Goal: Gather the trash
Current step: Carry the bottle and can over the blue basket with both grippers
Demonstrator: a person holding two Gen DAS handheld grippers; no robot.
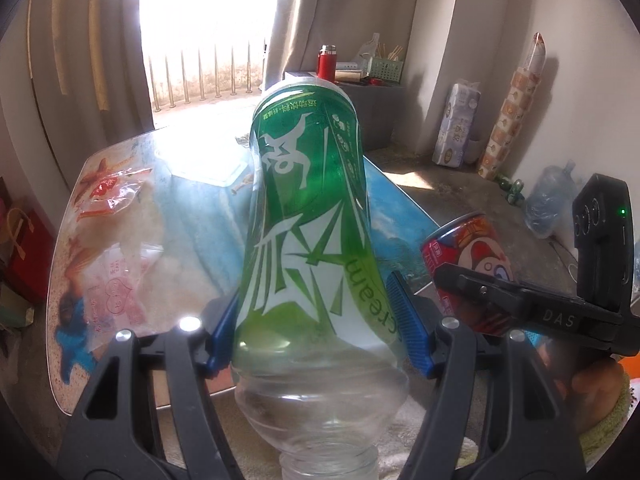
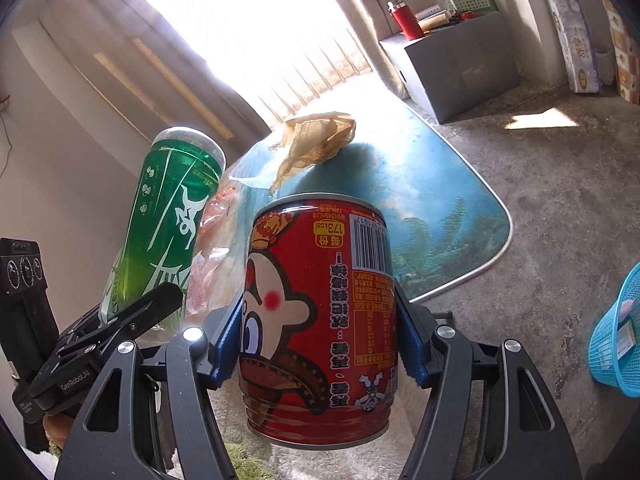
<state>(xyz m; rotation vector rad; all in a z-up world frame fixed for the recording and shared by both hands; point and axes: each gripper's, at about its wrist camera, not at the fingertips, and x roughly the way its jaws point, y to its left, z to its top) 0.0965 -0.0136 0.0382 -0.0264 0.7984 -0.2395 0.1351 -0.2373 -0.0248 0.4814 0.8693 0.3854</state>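
Note:
My left gripper (image 1: 316,324) is shut on a green-labelled plastic bottle (image 1: 308,208), its blue pads pressing the lower part of the label, the neck end toward the camera. The same bottle (image 2: 168,216) shows at the left of the right wrist view. My right gripper (image 2: 310,340) is shut on a red drink can (image 2: 320,320) with a cartoon face, held base toward the camera. That can (image 1: 468,256) also appears at the right of the left wrist view. Both are held above a low table (image 2: 460,216) with a blue sea print.
On the table lie clear plastic wrappers (image 1: 112,196), a clear tray (image 1: 208,164) and crumpled brown paper (image 2: 316,136). A blue mesh basket (image 2: 618,340) stands on the concrete floor at the right. A grey box (image 2: 456,64) with a red flask (image 2: 404,20) sits near the bright window.

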